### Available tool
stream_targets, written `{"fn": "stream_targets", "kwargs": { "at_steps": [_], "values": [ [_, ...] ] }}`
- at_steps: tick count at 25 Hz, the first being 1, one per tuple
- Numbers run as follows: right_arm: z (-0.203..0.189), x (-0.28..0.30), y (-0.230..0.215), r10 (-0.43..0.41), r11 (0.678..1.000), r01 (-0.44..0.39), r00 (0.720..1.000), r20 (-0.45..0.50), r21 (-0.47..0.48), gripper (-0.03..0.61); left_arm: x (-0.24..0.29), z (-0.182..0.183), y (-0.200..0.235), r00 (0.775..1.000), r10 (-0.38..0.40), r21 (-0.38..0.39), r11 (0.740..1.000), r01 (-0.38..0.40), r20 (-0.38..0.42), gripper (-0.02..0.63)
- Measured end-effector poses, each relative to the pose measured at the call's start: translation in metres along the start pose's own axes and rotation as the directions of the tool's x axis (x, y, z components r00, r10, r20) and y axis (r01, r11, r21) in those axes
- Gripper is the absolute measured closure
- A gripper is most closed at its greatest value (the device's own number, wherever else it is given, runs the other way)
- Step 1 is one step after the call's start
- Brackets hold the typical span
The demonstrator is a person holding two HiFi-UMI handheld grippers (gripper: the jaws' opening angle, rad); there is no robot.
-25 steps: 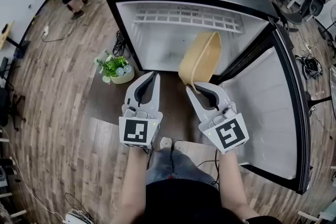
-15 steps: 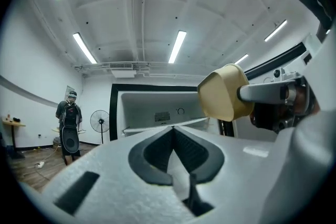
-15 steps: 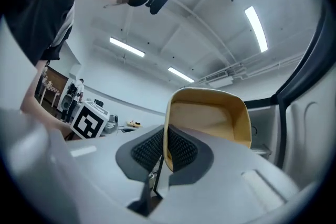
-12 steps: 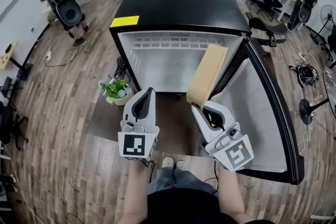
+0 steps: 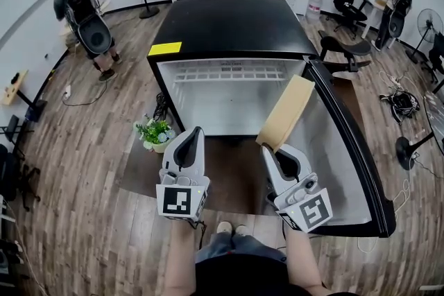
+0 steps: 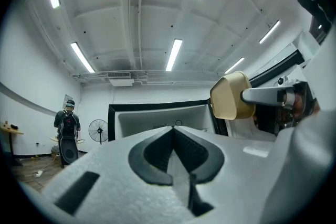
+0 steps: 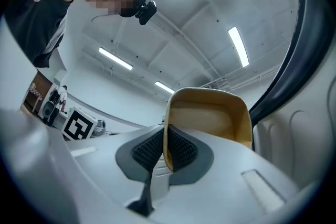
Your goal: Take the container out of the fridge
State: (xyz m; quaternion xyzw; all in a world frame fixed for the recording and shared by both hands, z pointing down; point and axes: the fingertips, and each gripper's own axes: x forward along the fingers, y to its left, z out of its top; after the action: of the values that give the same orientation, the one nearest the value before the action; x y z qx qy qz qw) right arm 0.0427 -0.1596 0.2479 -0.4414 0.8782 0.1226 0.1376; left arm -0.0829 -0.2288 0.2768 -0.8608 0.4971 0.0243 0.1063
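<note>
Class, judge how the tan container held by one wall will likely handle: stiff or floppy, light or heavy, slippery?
Probably stiff: the container holds its shape under a one-wall pinch. Likely light: it looks empty, and the right hand-held gripper alone carries it. It might pivot or slip, with only a thin wall between the jaws.

L gripper (image 5: 195, 132) fingers together, empty, pointing fwd; R gripper (image 5: 272, 149) alongside, tilted up, fingers pinched on container (image 5: 286, 113) rim.
</note>
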Motion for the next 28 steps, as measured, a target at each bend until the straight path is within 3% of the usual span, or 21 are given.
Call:
{"fn": "stream_targets", "kwargs": {
  "at_steps": [11,28],
  "values": [
    [-0.012,-0.007,-0.006,-0.08,0.997,0.08,0.997,-0.024,0.002,0.557,-0.006,-0.002,-0.01,1.0,-0.019,0.001,1.0,0.019,0.004,0.608],
    [-0.011,-0.006,-0.007,-0.085,0.996,0.085,0.996,-0.022,-0.004,0.56,-0.009,-0.006,-0.004,1.0,-0.011,-0.003,1.0,0.011,-0.012,0.607]
  ]
}}
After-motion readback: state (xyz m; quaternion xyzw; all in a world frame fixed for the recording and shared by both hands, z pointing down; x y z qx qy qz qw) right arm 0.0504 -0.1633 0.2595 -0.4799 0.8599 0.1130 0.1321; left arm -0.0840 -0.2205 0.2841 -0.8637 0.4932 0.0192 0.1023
